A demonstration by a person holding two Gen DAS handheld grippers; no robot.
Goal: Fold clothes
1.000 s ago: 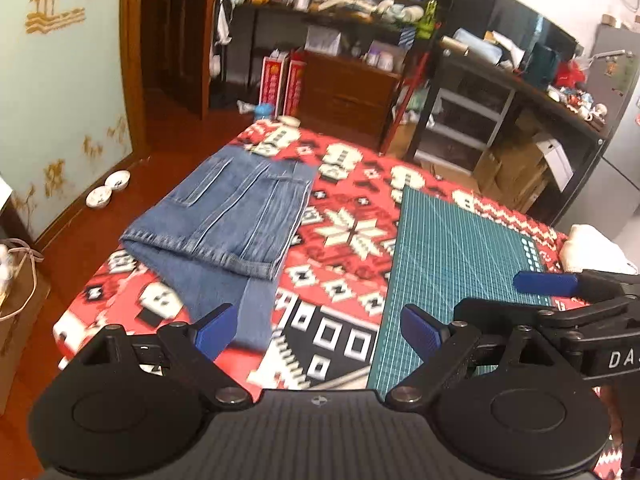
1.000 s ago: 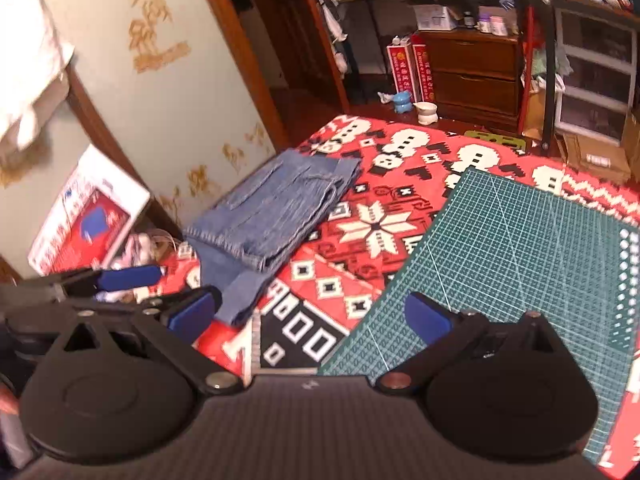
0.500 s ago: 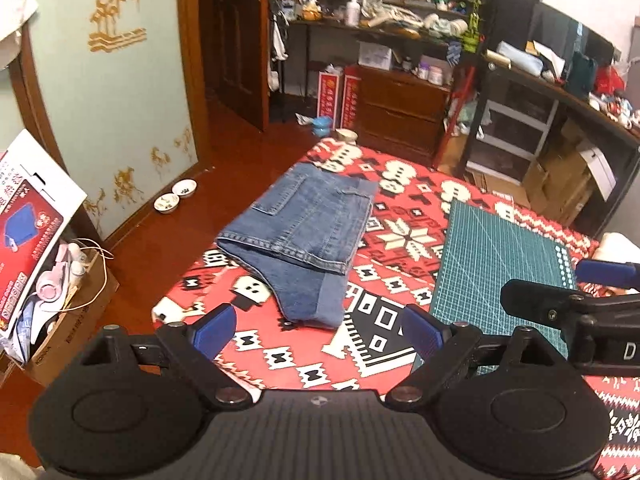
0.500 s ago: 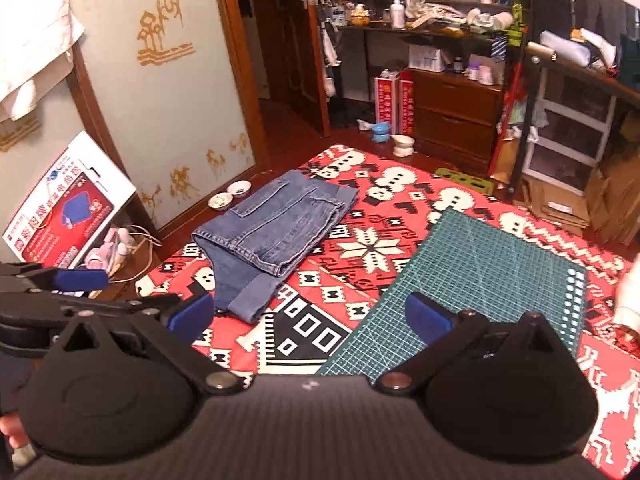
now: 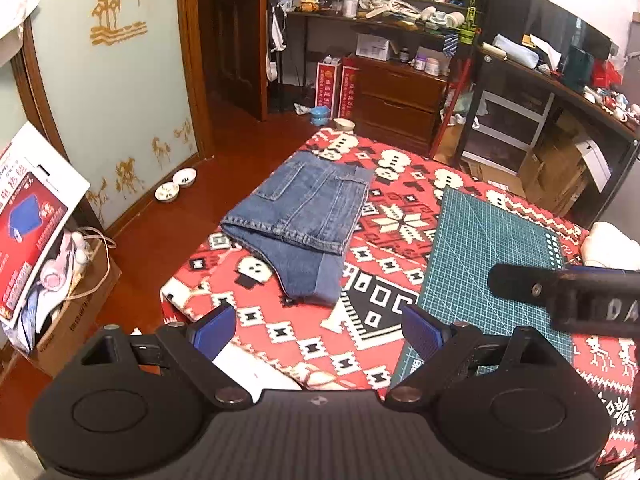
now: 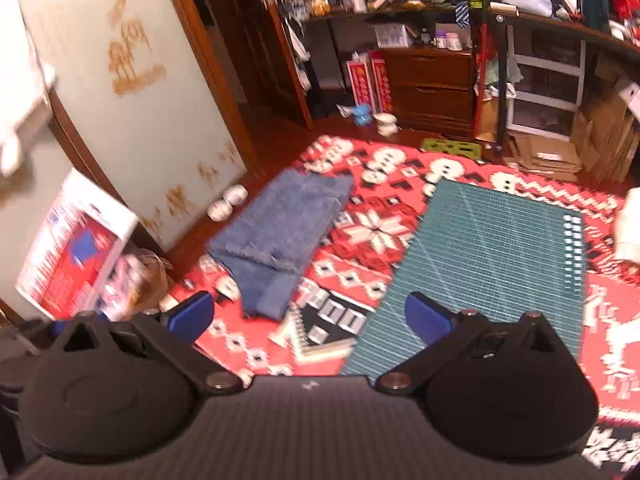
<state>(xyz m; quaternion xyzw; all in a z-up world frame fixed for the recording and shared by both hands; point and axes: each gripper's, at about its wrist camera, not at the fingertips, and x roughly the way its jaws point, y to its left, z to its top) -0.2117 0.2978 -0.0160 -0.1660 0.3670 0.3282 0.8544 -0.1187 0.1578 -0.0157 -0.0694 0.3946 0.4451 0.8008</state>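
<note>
Now smaller and farther off than a second ago: 1 folded pair of jeans flat on the patterned table, left of 1 green cutting mat. 2 grippers, left gripper and right gripper, raised, spread wide, empty.

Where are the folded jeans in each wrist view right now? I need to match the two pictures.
Left wrist: jeans lie centre frame on the red patterned cloth, left of the green mat.
Right wrist: jeans sit left of centre, blurred, on the same cloth.
Shared landmark: the green cutting mat, to the right of the jeans in both.
</note>
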